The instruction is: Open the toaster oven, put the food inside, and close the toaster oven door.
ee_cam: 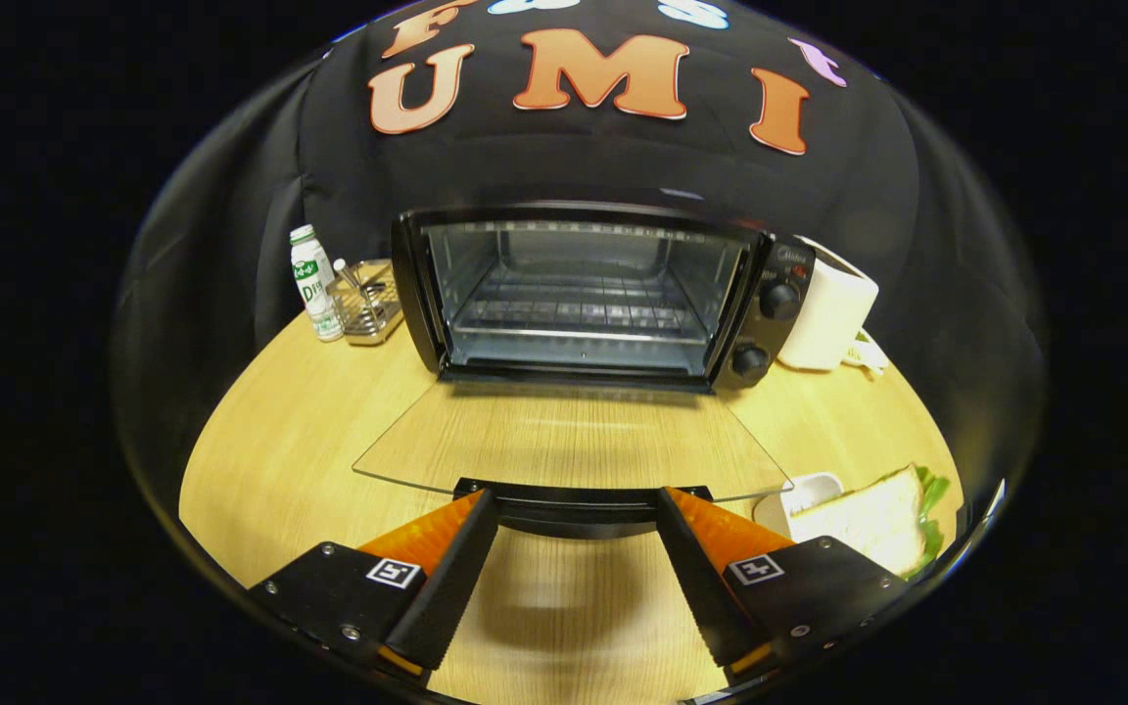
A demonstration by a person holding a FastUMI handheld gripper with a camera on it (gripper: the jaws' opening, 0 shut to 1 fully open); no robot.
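Your gripper (pixel 579 509) has its two fingers apart, their tips flanking the dark handle (pixel 579 501) of the glass door (pixel 564 441), gripping nothing. You face one black toaster oven (pixel 593 294) on the pale wooden surface (pixel 270 450), door folded flat, wire rack (pixel 574 313) bare, two knobs (pixel 777 302) beside it. One sandwich (pixel 872 519) sits just beside your right finger. One white-and-green bottle (pixel 312 284) and one metal holder (pixel 368 304) stand left of the oven; one white appliance (pixel 833 313) stands right.

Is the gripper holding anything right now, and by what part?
Nothing is clamped. The gripper is open, its fingers flanking the handle of the lowered toaster oven door without visibly pressing it.
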